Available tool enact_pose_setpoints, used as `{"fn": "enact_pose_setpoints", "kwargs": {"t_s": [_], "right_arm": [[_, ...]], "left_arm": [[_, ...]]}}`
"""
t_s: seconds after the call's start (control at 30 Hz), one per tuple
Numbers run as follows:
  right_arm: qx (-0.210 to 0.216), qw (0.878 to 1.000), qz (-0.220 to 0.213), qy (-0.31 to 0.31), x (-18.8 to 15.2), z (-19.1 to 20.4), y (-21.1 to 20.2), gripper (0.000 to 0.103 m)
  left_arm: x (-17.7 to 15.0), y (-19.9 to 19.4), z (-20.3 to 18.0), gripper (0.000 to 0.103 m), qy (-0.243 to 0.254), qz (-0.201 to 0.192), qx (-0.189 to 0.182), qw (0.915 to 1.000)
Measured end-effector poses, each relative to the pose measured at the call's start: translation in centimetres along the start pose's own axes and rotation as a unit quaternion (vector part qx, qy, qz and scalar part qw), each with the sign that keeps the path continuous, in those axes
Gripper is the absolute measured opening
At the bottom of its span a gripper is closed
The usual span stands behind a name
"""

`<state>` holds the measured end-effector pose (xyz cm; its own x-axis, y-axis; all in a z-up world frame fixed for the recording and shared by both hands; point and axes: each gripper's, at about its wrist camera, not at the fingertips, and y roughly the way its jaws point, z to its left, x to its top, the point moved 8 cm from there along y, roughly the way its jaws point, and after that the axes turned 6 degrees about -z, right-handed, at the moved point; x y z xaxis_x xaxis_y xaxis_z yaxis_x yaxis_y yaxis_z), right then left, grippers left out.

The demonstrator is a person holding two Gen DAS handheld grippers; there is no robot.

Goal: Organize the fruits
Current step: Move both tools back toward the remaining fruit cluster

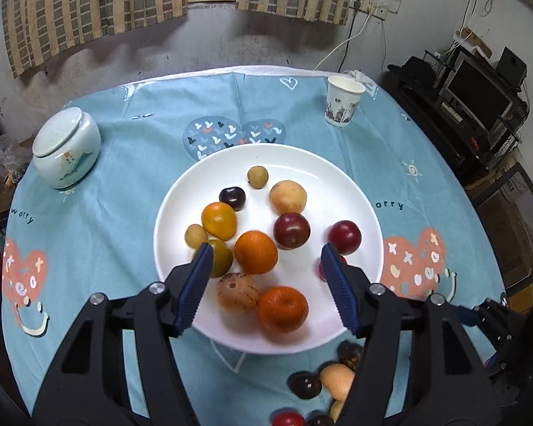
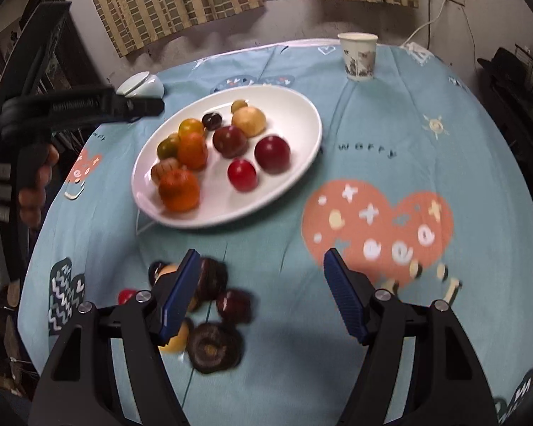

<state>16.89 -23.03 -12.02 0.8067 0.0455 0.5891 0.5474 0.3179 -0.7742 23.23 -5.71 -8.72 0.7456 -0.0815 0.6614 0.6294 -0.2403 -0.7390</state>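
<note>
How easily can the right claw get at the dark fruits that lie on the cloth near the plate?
Probably yes. The right claw is open and empty, the loose dark fruits lie just beside its left finger, and nothing covers them, though the picture is blurred.

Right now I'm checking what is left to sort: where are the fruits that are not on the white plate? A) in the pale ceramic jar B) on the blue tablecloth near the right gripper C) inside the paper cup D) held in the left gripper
B: the loose fruits lie in a cluster on the tablecloth beside the open right gripper, off the white plate; the left gripper is open and empty.
</note>
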Motion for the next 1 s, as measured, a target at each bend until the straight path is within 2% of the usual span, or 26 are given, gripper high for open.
{"fn": "enact_pose_setpoints", "kwargs": {"t_s": [0.13, 0.3, 0.43, 0.47, 0.57, 0.7, 0.9, 0.97, 1.0], "right_arm": [[0.005, 1.0, 0.024, -0.017, -2.9, 1.5, -1.3, 0.072], [0.011, 0.999, 0.047, -0.025, -6.2, 2.9, -2.1, 0.072], [-0.001, 0.997, 0.057, -0.053, -8.0, 3.9, -2.0, 0.058], [-0.002, 0.996, 0.062, -0.057, -8.4, 4.0, -1.7, 0.058], [-0.007, 0.995, 0.067, -0.07, -8.6, 4.1, -0.7, 0.058], [-0.015, 0.993, 0.082, -0.088, -8.5, 3.7, 1.2, 0.058], [0.002, 0.986, 0.101, -0.133, -8.4, 4.1, 3.2, 0.058], [0.006, 0.983, 0.101, -0.15, -8.1, 4.3, 3.4, 0.052], [0.009, 0.983, 0.102, -0.155, -8.0, 4.4, 3.4, 0.045]], "left_arm": [[-2.0, -3.2, 1.4, 0.067, -0.007, -0.01, 0.0, 0.9999], [-6.4, -6.0, 2.7, 0.067, -0.016, 0.004, 0.002, 0.9999], [-10.5, -7.5, 2.8, 0.067, -0.019, 0.024, -0.002, 0.9995], [-11.7, -7.7, 2.8, 0.067, -0.024, 0.034, -0.005, 0.9991], [-13.9, -8.1, 2.9, 0.067, -0.037, 0.049, -0.005, 0.9981], [-15.2, -8.7, 3.2, 0.067, -0.046, 0.053, 0.0, 0.9975], [-16.6, -9.3, 2.6, 0.067, -0.049, 0.063, 0.0, 0.9968], [-17.3, -9.1, 1.8, 0.067, -0.043, 0.073, -0.006, 0.9964], [-17.6, -8.9, 1.3, 0.067, -0.039, 0.078, -0.008, 0.9961]]}}
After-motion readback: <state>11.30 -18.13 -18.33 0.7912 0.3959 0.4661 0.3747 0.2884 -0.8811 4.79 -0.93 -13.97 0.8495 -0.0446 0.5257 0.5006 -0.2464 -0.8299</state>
